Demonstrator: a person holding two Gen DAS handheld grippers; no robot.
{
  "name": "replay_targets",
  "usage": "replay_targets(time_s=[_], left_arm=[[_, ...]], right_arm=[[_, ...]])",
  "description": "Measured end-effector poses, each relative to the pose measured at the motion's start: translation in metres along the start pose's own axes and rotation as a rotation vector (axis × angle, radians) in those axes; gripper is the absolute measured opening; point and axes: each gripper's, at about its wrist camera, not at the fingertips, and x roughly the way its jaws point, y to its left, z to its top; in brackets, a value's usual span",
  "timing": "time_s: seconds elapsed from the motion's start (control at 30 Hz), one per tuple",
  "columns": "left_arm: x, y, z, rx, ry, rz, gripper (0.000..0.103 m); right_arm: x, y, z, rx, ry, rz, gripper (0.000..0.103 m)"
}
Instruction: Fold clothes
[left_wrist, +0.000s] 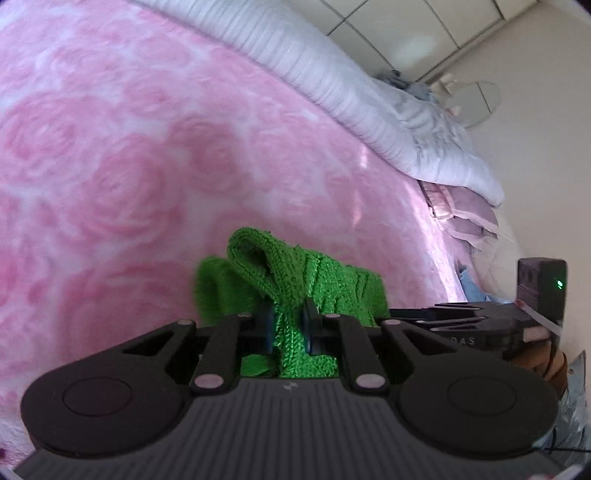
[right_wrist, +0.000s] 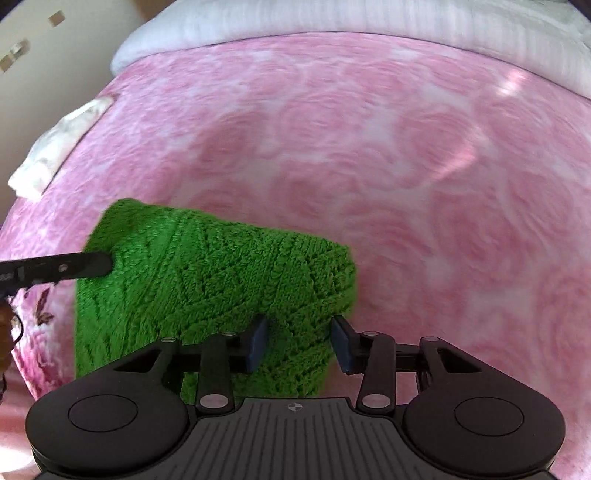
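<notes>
Left wrist view: the left gripper (left_wrist: 288, 328) is clamping a bunched fold of the green knitted cloth (left_wrist: 295, 280) — jaws narrow, the blue pads (left_wrist: 266, 326) pressing the fabric from both sides. The cloth is rising in a rumpled hump just ahead of the jaws and is spilling down behind them toward the gripper body. It is being held above the pink rose-patterned blanket (left_wrist: 147, 166) that covers the bed. A white ribbed duvet (left_wrist: 332, 85) is lying along the far edge of the blanket, with pillows (left_wrist: 465, 218) stacked at its end. The right gripper's body is showing at the right edge of this view, just beside the cloth, with a green light lit.

Right wrist view: the right gripper (right_wrist: 300, 343) is sitting with its jaws at a middling width, a strip of the green knitted cloth (right_wrist: 221, 273) hanging between them. The left pad is touching the fabric; the right pad (right_wrist: 343, 341) is standing at the cloth's edge — whether it is pressing cannot be told. The cloth is stretching away to the left, where the left gripper's finger (right_wrist: 66, 267) is meeting its far corner. A white crumpled item (right_wrist: 59, 144) is lying at the blanket's left edge, well apart from the cloth.
</notes>
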Motion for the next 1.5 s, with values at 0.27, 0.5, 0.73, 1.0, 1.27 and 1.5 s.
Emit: replay_targets(time_s=[0.27, 0.5, 0.73, 1.0, 1.27, 1.5], left_arm=[[0.022, 0.023, -0.01, -0.018, 0.009, 0.018, 0.013], [-0.011, 0.017, -0.041, -0.096, -0.047, 0.022, 0.024], [-0.054, 0.013, -0.122, -0.24, -0.043, -0.015, 0.037], [-0.053, -0.001, -0.149, -0.283, -0.103, -0.082, 0.018], [-0.069, 0.001, -0.168, -0.227, -0.178, -0.019, 0.004], [-0.062, 0.008, -0.185, -0.186, -0.196, 0.047, 0.005]], right_arm=[[0.014, 0.021, -0.01, -0.132, -0.048, -0.068, 0.043], [-0.002, 0.011, -0.047, -0.114, -0.254, -0.049, 0.045], [-0.054, 0.001, -0.12, -0.004, -0.41, -0.061, 0.045], [-0.065, 0.025, -0.171, 0.09, -0.425, -0.029, 0.045], [-0.057, 0.069, -0.174, -0.069, -0.432, -0.142, 0.044], [-0.044, 0.077, -0.184, -0.123, -0.408, -0.188, 0.044]])
